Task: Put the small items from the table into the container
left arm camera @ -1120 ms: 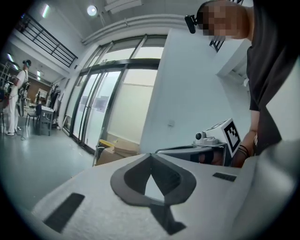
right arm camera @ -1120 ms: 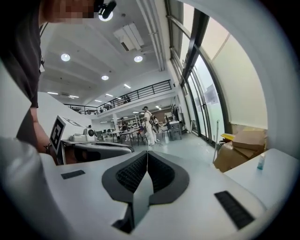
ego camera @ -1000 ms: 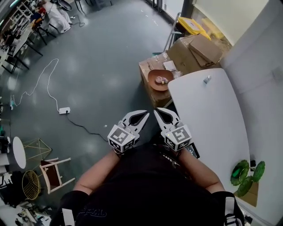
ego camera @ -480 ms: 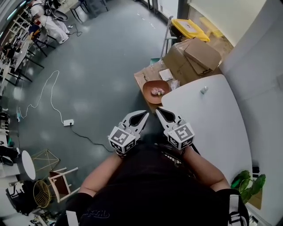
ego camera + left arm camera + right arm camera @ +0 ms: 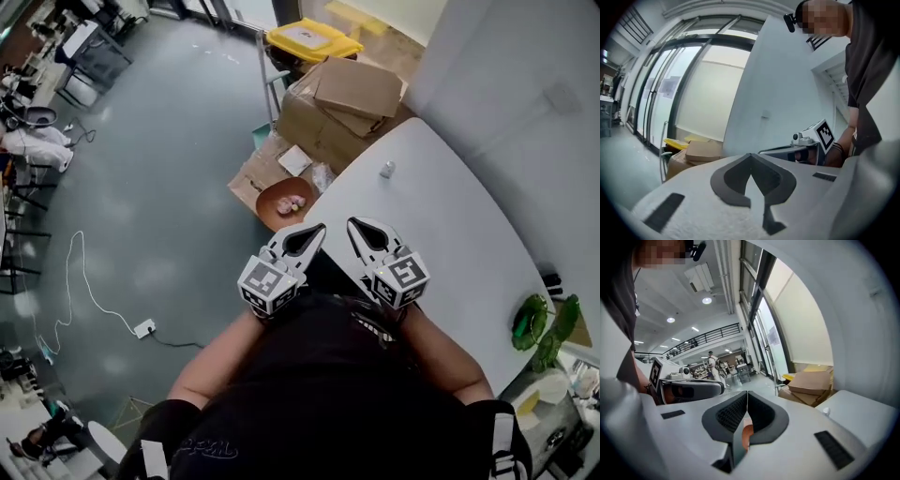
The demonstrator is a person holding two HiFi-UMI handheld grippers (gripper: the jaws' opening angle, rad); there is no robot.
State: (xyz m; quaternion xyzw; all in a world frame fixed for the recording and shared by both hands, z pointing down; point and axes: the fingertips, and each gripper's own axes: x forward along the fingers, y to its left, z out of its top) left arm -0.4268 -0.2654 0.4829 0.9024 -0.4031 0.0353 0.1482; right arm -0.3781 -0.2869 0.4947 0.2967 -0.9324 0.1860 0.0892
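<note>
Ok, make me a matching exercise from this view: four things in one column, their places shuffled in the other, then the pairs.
1. brown bowl
2. small pale item
3. green plant
4. yellow bin

A. on the white table, far end
B. by the table's right edge
C. on the flat cardboard box left of the table
D. beyond the stacked boxes

Pairs: 1-C, 2-A, 3-B, 4-D

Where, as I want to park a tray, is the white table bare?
Most of the white table is bare: the wide stretch between the small item near its far edge and the plant by its near right corner. Crowded beyond its far left edge: the brown bowl and cardboard boxes.
</note>
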